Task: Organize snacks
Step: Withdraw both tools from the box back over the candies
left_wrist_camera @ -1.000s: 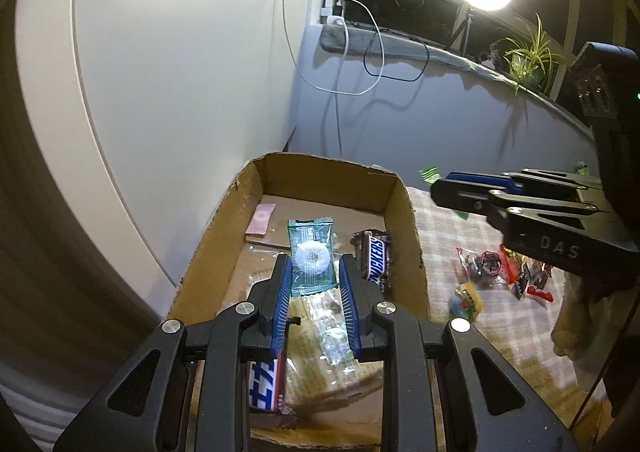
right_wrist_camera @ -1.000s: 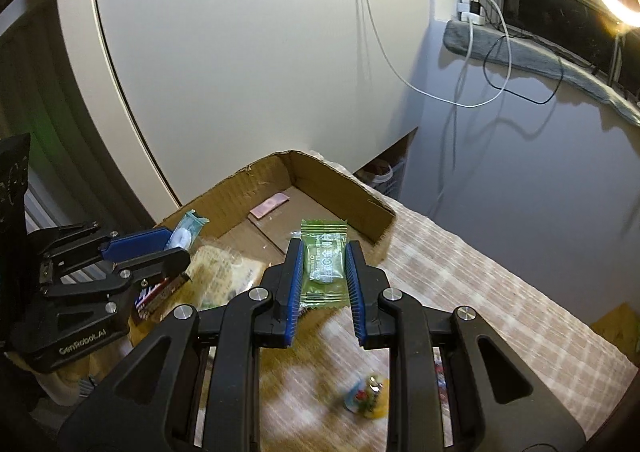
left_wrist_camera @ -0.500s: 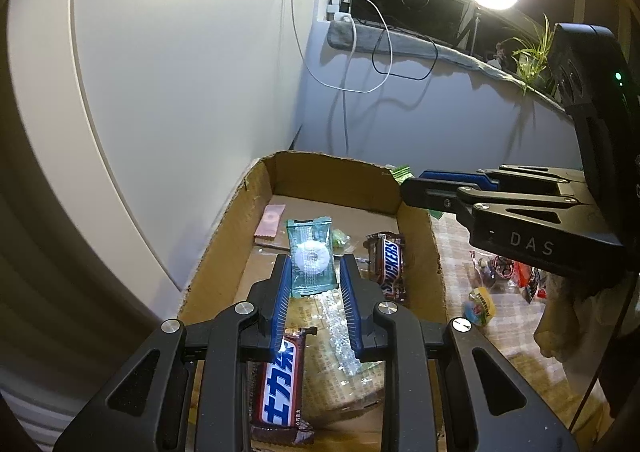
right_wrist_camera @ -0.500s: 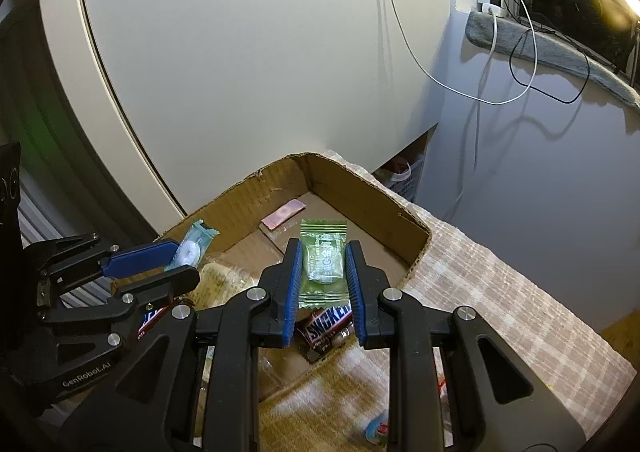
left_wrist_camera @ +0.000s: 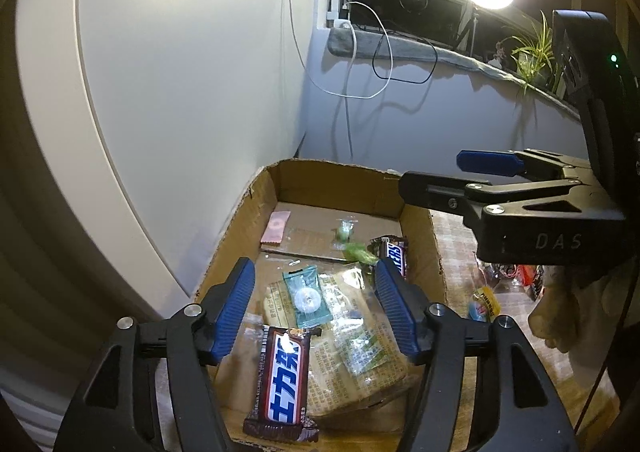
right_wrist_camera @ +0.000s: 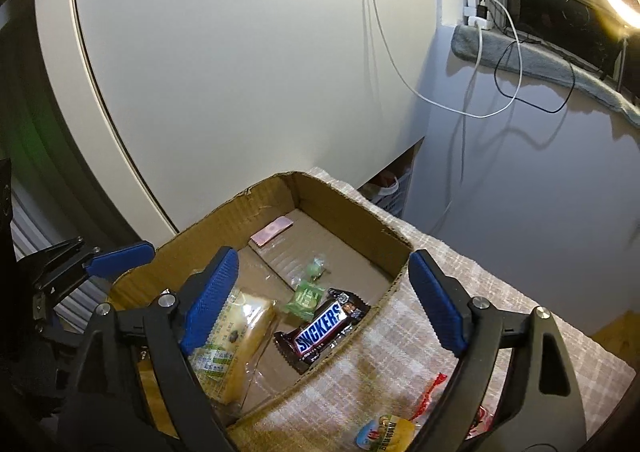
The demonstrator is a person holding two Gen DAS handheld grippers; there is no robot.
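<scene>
Jaws on both sides had just been opening, and nothing sat between them! The left gripper [left_wrist_camera: 316, 304] hung spread wide over the near end of the cardboard box [left_wrist_camera: 340, 180], its teal packet [left_wrist_camera: 306, 298] lying loose on the big clear-wrapped pack [left_wrist_camera: 352, 336] inside the box. The right gripper [right_wrist_camera: 324, 296] stood just as wide over the box's right wall, and its green packet [right_wrist_camera: 306, 298] lay on the box floor, just beside the Snickers bar [right_wrist_camera: 324, 328]. A second dark bar with white lettering [left_wrist_camera: 282, 384] rested at the near edge of the box, a pink slip [left_wrist_camera: 275, 227] far back by the left wall, and a small green candy [right_wrist_camera: 314, 266] mid-floor.

By my reading, this was the release step, two snacks dropped in at once. Outside the box, on the checked table [right_wrist_camera: 500, 312] to its right, a yellow-and-blue packet [right_wrist_camera: 386, 434] and red wrappers [right_wrist_camera: 430, 392] were not yet boxed. The next move likely called for both grippers, jaws wide, swinging away from the box to those leftovers, then closing gently on thin, crinkly wrappers that could slip.
</scene>
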